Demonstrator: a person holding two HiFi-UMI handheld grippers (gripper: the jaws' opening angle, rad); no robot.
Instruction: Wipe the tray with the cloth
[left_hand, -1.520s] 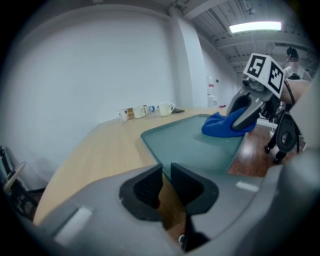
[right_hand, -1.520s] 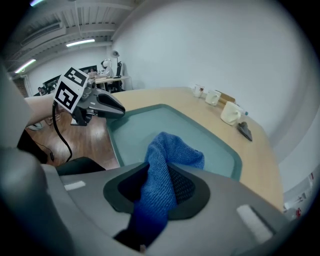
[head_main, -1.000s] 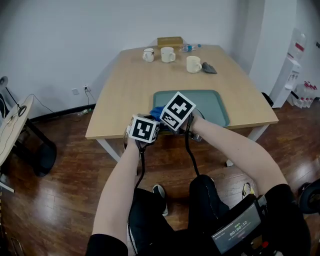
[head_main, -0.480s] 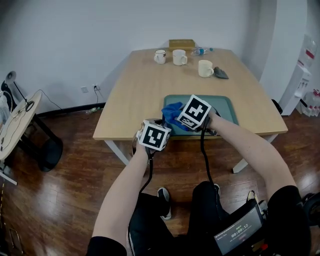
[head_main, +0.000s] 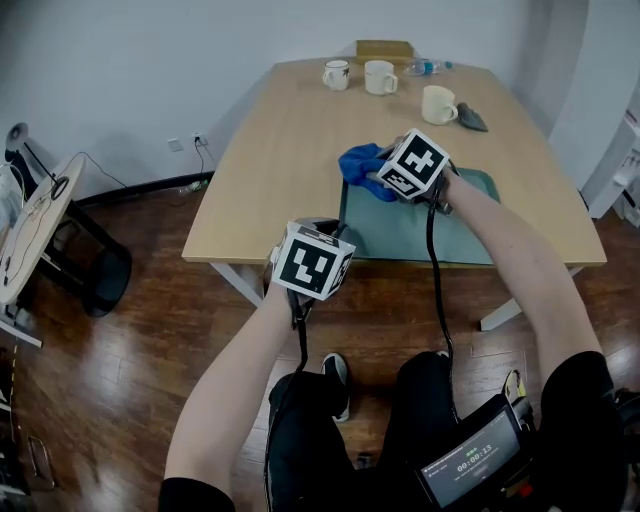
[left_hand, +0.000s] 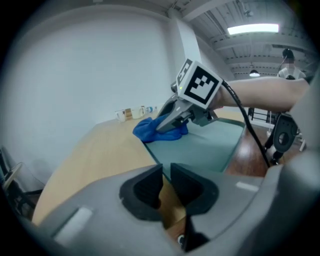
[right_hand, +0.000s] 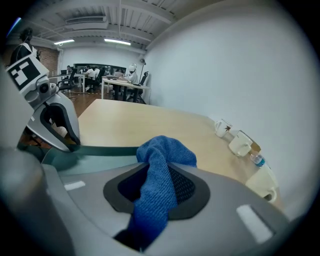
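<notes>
A teal tray (head_main: 400, 235) lies near the wooden table's front edge. My right gripper (head_main: 368, 176) is shut on a blue cloth (head_main: 360, 162) and holds it over the tray's far left corner. In the right gripper view the cloth (right_hand: 161, 170) hangs bunched between the jaws, above the tray (right_hand: 100, 150). My left gripper (head_main: 322, 230) is shut and empty by the tray's front left corner, at the table edge. From the left gripper view I see the cloth (left_hand: 155, 129) at the tray's (left_hand: 200, 147) left rim.
At the far end of the table (head_main: 270, 150) stand three mugs (head_main: 380, 77), a water bottle (head_main: 425, 68), a cardboard box (head_main: 384, 49) and a dark grey rag (head_main: 471, 118). A stand and cables (head_main: 40, 220) sit on the floor at the left.
The right gripper has carried the cloth from the tray's front left part away to its far left corner. The left gripper has stayed near the table's front edge.
</notes>
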